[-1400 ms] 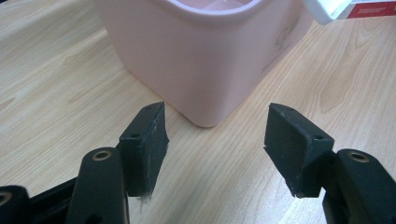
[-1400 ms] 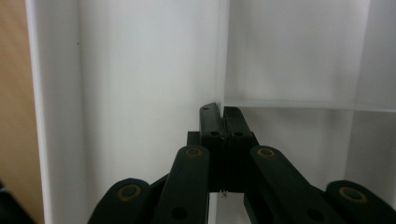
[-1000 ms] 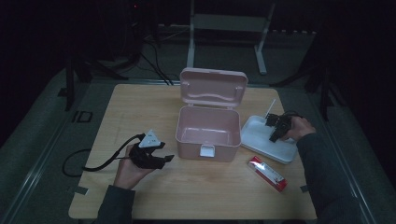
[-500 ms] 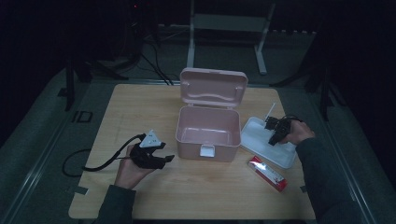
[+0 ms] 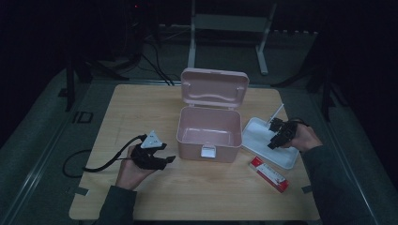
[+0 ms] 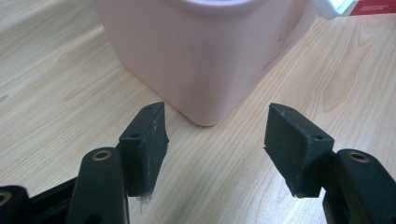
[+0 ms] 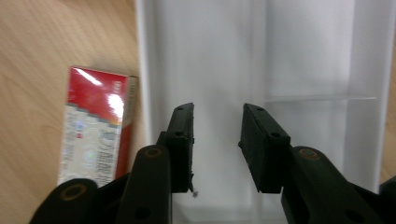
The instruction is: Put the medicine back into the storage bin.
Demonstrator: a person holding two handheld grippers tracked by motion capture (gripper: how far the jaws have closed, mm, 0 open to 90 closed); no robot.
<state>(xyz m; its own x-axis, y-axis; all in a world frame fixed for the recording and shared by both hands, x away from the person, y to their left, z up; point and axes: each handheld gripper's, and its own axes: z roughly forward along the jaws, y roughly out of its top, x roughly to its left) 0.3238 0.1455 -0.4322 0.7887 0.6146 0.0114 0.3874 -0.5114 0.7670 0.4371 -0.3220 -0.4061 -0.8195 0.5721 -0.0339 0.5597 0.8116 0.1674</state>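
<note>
Black jaws of our right gripper (image 7: 215, 144) have just been opening, nothing between them, above the white tray (image 5: 261, 140); our left gripper (image 6: 219, 144) rests open beside the pink box (image 5: 209, 132). We judge a release finished; next, reach the red carton (image 5: 269, 174), long axis running diagonally across the table

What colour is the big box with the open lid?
Pale pink box; the high view shows it best.
</note>
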